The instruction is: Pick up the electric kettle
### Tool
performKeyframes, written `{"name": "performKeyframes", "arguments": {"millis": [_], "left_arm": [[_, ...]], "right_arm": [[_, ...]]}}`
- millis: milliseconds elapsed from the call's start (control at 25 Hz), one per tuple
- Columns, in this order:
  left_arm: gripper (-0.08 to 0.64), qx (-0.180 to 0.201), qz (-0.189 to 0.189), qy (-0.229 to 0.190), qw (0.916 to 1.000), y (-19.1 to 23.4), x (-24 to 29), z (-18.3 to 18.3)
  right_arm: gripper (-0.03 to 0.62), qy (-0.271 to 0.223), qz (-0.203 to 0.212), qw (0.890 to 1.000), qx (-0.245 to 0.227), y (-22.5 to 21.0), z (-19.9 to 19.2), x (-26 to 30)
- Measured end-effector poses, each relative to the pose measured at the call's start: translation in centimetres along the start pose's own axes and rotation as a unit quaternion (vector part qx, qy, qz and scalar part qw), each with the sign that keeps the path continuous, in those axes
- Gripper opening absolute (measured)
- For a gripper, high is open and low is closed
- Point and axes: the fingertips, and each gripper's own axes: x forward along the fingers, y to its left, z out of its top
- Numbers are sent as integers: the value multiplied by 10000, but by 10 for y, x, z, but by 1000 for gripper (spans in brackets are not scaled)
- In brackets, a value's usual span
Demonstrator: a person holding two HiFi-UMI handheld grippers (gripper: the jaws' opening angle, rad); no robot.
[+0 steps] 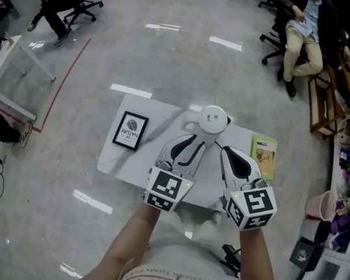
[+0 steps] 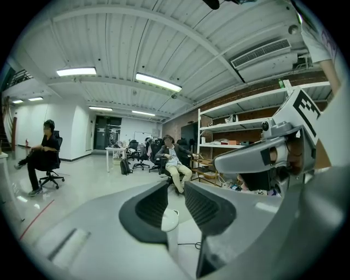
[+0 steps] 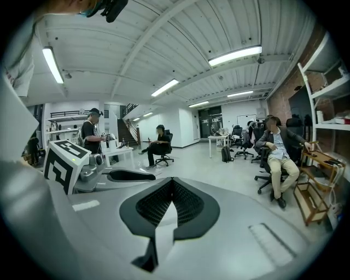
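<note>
In the head view a white electric kettle (image 1: pixel 213 118) stands at the far middle of a small white table (image 1: pixel 119 161), its handle (image 1: pixel 189 126) pointing toward me. My left gripper (image 1: pixel 195 143) reaches that handle. In the left gripper view the jaws stand a narrow gap apart around the rounded white handle (image 2: pixel 169 220), so the left gripper (image 2: pixel 176 192) looks shut on it. The kettle's body is hidden behind the jaws there. My right gripper (image 1: pixel 226 151) hovers just right of the kettle, and in its own view the right gripper (image 3: pixel 172 183) is shut with nothing in it.
A black-framed card (image 1: pixel 130 130) lies at the table's left and a green book (image 1: pixel 263 157) at its right. People sit on office chairs (image 1: pixel 305 31) beyond the table. Shelving and a pink bucket (image 1: pixel 317 205) line the right side.
</note>
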Motion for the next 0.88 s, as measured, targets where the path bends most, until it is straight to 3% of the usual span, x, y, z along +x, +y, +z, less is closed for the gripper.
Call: {"name": "performKeyframes", "arguments": {"millis": [440, 880], "left_arm": [[133, -47, 740, 11, 9972, -7, 35, -14], [133, -325, 1693, -96, 9850, -4, 42, -71]], "right_arm": [[23, 96, 613, 9981, -18, -47, -23, 11], [23, 38, 936, 9956, -65, -77, -80, 35]]}}
